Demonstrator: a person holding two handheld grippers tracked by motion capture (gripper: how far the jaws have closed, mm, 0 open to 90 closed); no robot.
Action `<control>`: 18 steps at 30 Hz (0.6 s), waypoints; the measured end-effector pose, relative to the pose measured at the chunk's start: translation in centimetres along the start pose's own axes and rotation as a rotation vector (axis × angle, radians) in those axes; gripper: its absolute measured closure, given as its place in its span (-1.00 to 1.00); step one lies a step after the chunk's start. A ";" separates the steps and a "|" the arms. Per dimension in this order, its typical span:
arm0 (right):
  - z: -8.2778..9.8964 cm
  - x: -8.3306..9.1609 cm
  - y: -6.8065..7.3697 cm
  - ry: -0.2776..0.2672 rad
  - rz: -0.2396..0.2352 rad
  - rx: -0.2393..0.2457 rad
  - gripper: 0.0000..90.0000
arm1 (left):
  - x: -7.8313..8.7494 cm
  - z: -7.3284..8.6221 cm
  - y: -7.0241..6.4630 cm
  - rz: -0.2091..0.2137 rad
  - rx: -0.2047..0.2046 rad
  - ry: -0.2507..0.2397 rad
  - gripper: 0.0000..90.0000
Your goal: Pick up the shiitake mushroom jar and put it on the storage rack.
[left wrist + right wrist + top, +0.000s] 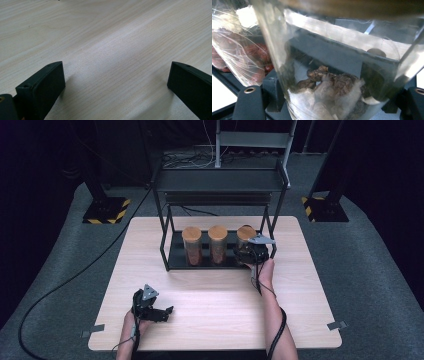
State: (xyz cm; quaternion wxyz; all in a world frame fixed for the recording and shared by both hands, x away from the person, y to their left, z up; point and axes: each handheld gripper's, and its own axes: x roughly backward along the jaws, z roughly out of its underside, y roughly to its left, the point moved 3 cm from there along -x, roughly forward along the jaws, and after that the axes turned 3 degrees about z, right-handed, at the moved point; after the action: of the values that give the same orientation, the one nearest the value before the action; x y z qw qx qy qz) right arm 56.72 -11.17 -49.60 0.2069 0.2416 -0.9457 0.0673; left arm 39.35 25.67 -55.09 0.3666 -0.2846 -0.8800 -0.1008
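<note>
Right gripper (248,251) reaching into the rack (172,265) at the table's far side, jaws apart around the rightmost jar (332,75), apparently mid-grasp and next needing a firm squeeze; left gripper (161,312) idle near left, jaws apart over bare table (112,37)

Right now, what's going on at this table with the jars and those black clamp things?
A person works two hand-held grippers. The right gripper is at the rightmost jar on the black rack's lower shelf, jaws either side of the glass; a firm grip can't be confirmed. Two other jars stand beside it. The left gripper rests open over bare table.
</note>
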 end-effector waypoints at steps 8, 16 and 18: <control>-0.3 0.5 0.3 0.023 0.021 -0.049 -0.82 | 0.0 0.0 0.0 0.000 0.000 0.000 -0.99; -0.2 1.5 1.1 0.098 0.064 -0.015 -0.99 | 0.0 0.0 0.0 0.000 0.000 0.000 -0.99; 0.0 1.8 1.4 0.111 0.068 -0.007 -1.00 | 0.0 0.0 0.0 0.000 0.000 -0.001 -0.98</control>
State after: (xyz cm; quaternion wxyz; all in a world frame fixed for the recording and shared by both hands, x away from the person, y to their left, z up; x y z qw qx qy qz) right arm 54.61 -10.73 -48.84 0.2574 0.2044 -0.9407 0.0843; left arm 39.35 25.66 -55.09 0.3663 -0.2847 -0.8801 -0.1008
